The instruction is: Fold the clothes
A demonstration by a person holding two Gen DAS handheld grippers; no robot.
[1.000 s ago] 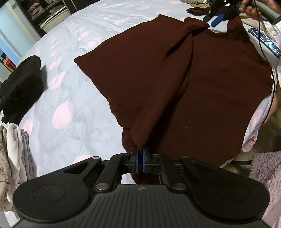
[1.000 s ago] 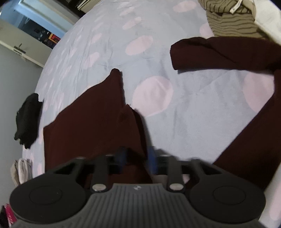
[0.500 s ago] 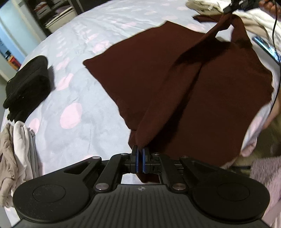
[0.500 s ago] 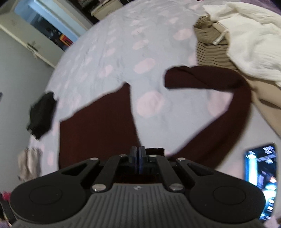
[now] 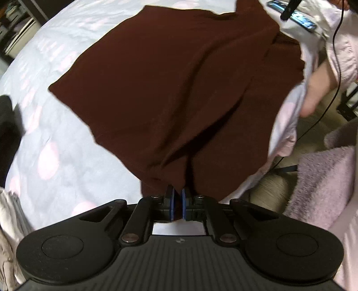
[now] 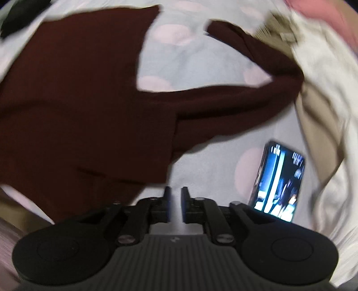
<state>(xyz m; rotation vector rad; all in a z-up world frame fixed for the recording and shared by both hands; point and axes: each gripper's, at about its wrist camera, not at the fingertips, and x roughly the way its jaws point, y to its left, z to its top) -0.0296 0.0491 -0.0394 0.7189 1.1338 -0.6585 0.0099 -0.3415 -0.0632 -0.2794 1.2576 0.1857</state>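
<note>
A dark maroon long-sleeved top [image 5: 179, 85] lies spread on the spotted bedspread [image 5: 51, 143]. My left gripper [image 5: 177, 192] is shut on the top's near edge, with cloth pinched between the blue pads. In the right wrist view the same top [image 6: 73, 107] lies to the left, one sleeve [image 6: 257, 65] stretched to the far right. My right gripper [image 6: 175, 192] stands slightly open and empty just right of the top's edge, above the bedspread [image 6: 201, 60].
A lit phone [image 6: 279, 179] lies on the bed right of my right gripper; it also shows in the left wrist view [image 5: 297, 15]. Pale and striped clothes [image 6: 320, 94] are piled at the right. A black garment [image 5: 9, 125] and folded beige clothes [image 5: 9, 215] lie left. A fuzzy pink blanket [image 5: 324, 179] sits off the bed's edge.
My right gripper has let go of the maroon top and opened slightly, swinging down towards the phone. The lifted fold has dropped flat. My left gripper keeps its hold.
</note>
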